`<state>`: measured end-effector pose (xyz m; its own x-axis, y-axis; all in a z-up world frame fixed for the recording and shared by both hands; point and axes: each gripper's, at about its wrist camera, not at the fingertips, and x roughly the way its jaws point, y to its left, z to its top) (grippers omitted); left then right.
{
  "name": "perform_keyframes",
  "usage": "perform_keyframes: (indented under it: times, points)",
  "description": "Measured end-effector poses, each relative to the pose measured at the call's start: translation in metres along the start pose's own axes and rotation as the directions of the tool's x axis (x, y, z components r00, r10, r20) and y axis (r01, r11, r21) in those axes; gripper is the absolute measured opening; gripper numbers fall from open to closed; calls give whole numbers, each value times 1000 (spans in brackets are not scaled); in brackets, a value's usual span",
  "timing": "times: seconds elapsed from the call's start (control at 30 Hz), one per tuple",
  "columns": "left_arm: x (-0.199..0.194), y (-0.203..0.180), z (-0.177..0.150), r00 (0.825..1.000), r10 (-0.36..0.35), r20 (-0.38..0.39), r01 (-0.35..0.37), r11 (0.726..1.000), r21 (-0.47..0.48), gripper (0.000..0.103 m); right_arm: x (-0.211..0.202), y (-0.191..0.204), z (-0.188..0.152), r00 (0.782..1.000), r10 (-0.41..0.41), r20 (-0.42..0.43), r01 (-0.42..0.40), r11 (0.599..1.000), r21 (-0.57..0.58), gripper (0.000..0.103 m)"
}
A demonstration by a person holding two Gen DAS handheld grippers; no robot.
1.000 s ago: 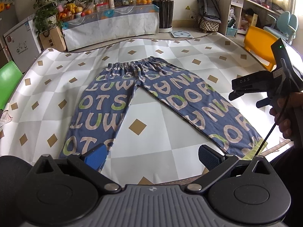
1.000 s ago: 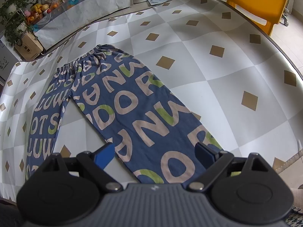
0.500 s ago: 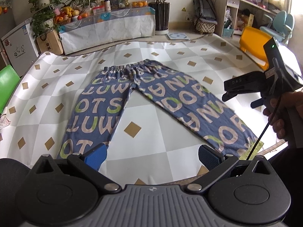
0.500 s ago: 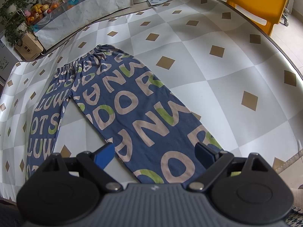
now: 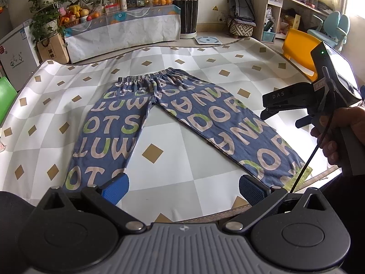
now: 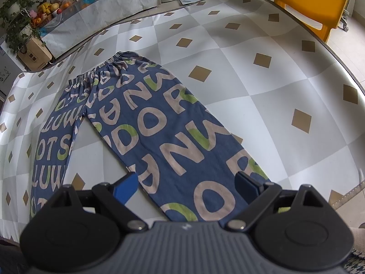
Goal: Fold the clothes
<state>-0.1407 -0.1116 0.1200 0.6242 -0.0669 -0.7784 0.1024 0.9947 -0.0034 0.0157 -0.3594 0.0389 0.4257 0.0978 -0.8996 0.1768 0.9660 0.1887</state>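
Blue trousers (image 5: 127, 123) printed with large beige and green letters lie flat on the checked table cloth (image 5: 205, 64), waistband at the far side and the two legs spread apart toward me. My left gripper (image 5: 183, 188) hovers open over the bare cloth between the two hems, with nothing between its blue pads. My right gripper (image 6: 187, 187) stands open above the lower end of the right trouser leg (image 6: 173, 137), its pads apart and not touching the fabric. In the left wrist view a hand holds the right gripper (image 5: 265, 106) over that same leg.
The table's near edge (image 5: 228, 212) runs just beyond my fingers. A yellow chair (image 6: 310, 2) stands past the far right corner and a green one (image 5: 5, 98) at the left. A sideboard (image 5: 118, 34) with fruit and plants lines the back wall.
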Motion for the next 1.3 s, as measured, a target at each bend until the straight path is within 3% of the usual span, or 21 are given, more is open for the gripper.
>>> perform_keyframes:
  times: [0.9, 1.3]
  points:
    - [10, 13, -2, 998, -56, -4, 56, 997, -51, 103, 6, 18, 1, 1000, 18, 7, -18, 999, -46, 91]
    - [32, 21, -4, 996, -59, -69, 55, 996, -67, 103, 17, 29, 0, 1000, 19, 6, -19, 997, -69, 91]
